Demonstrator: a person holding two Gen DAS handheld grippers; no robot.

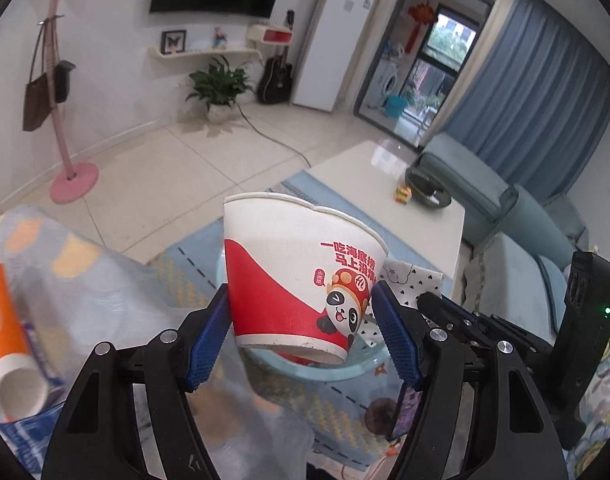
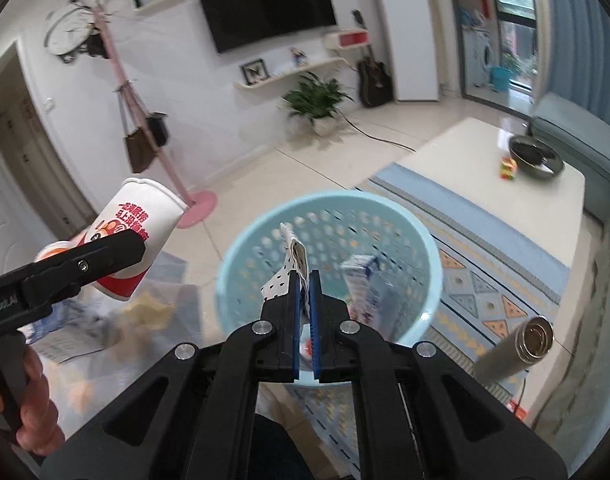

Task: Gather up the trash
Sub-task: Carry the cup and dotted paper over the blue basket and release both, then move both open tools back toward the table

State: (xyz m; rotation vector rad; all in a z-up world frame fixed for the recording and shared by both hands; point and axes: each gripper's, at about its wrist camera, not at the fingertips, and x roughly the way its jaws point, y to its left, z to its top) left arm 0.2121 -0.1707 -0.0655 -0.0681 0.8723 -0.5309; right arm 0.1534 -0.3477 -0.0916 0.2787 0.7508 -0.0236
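Our left tool (image 1: 301,320) grips a red-and-white paper cup (image 1: 301,280); our right tool (image 2: 303,280) pinches a spotted wrapper (image 2: 283,280) over the blue basket (image 2: 425,256), frame centre.

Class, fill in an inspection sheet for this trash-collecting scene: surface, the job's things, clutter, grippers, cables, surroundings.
Surface: tiled floor with a patterned blue rug; a white coffee table stands behind it.
Job's things: red-and-white paper cup; polka-dot wrapper; light blue basket already holding a carton.
Clutter: metal flask lying beside the rug; orange cup and blurred papers at the left; dark bowl and a small colourful cube on the table.
Grippers: left gripper shut on the cup, held tilted; right gripper shut on the wrapper, over the basket.
Cables: a dark cable runs across the floor from the plant.
Surroundings: wall television, pink coat stand, guitar, blue sofa.
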